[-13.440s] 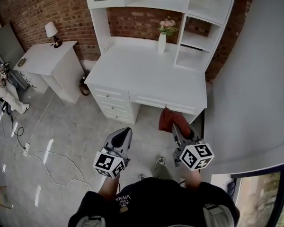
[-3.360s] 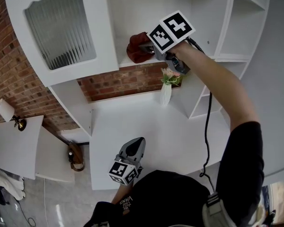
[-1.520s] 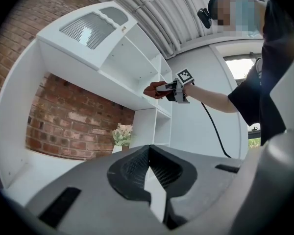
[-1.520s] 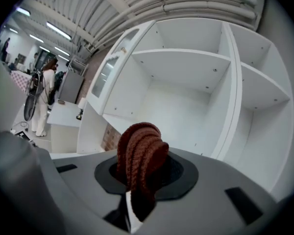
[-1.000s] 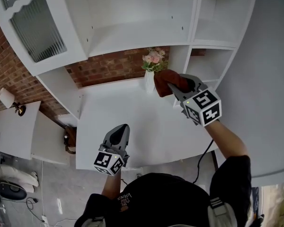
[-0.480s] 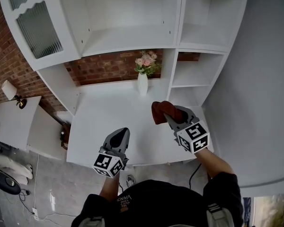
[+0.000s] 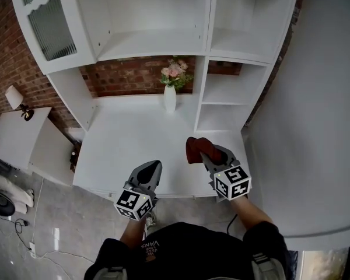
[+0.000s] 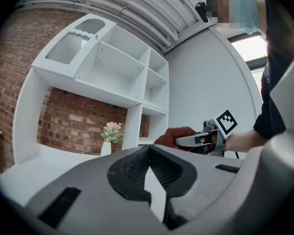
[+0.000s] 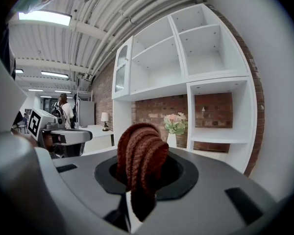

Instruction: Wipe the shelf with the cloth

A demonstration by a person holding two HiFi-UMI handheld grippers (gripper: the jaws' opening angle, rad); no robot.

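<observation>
A red-brown knitted cloth [image 7: 196, 148] bunches up between the jaws of my right gripper [image 7: 205, 154], which is shut on it above the right front part of the white desk top [image 7: 131, 142]. In the right gripper view the cloth [image 9: 140, 159] stands folded in the right gripper [image 9: 137, 192]. My left gripper [image 7: 152, 167] is shut and holds nothing, low over the desk's front edge. The white hutch's wide shelf [image 7: 149, 43] lies far ahead and above, apart from both grippers. In the left gripper view my left gripper [image 8: 149, 169] points at the hutch, with the cloth [image 8: 174, 135] to its right.
A white vase [image 7: 170, 98] with pink flowers stands at the back of the desk. Small cubby shelves [image 7: 224, 89] fill the hutch's right side; a glass door [image 7: 46, 19] is at upper left. A grey wall [image 7: 315, 109] is close on the right. A side table with a lamp [image 7: 14, 98] is at the left.
My right gripper has come down and back from in front of the vase to the desk's front right, still shut on the cloth. The left gripper has barely moved.
</observation>
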